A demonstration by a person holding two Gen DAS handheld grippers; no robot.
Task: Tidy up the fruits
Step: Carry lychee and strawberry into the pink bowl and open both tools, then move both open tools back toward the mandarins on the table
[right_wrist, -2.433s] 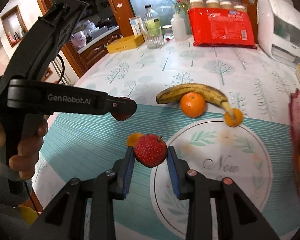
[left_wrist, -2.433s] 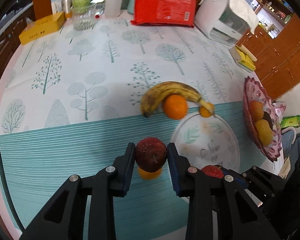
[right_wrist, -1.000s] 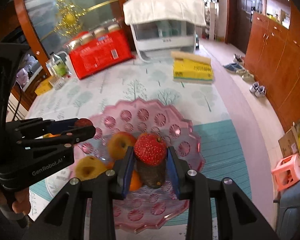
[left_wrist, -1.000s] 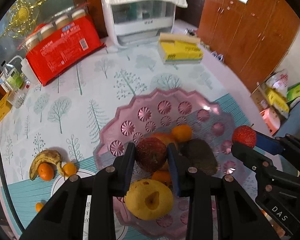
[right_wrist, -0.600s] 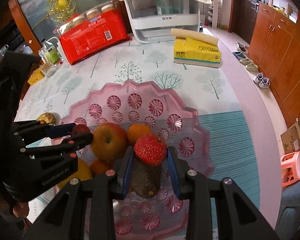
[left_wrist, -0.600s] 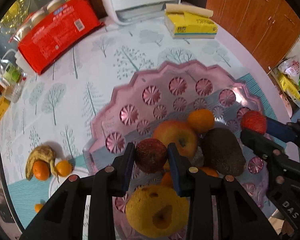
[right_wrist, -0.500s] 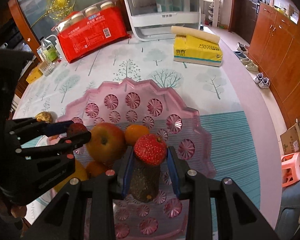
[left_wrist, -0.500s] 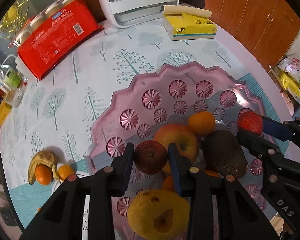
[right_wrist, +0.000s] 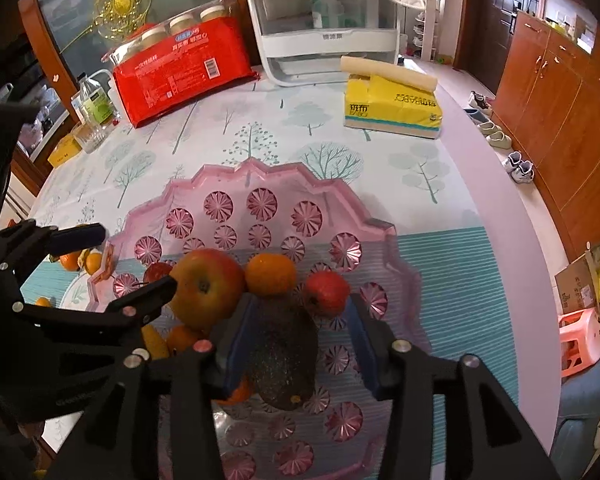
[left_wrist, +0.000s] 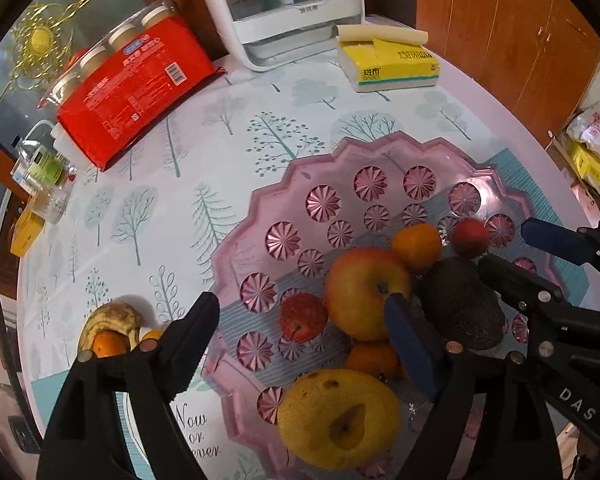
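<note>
A pink cut-glass bowl (left_wrist: 260,200) (right_wrist: 256,168) holds a large apple (left_wrist: 366,292), an orange (left_wrist: 416,246), an avocado (right_wrist: 282,352) and a yellow fruit (left_wrist: 340,416). My left gripper (left_wrist: 300,328) hangs over the bowl, its jaws opening. A small dark red apple (left_wrist: 303,317) lies in the bowl between them, touched by neither pad. My right gripper (right_wrist: 300,320) is opening too. A bright red fruit (right_wrist: 326,294) rests by the avocado between its fingers, free of the pads. Each gripper shows in the other's view: the right (left_wrist: 504,244), the left (right_wrist: 132,260).
A browned banana (left_wrist: 108,320) and small oranges (right_wrist: 74,260) lie on the tablecloth left of the bowl, by a white printed plate (left_wrist: 196,428). Farther back are a red package (left_wrist: 132,80), a yellow tissue pack (right_wrist: 392,108), a white appliance (right_wrist: 324,36) and a glass (right_wrist: 88,136).
Both grippers sank toward the bowl, then their jaws parted. The dark red apple left the left jaws and the bright red fruit left the right; both now lie in the bowl.
</note>
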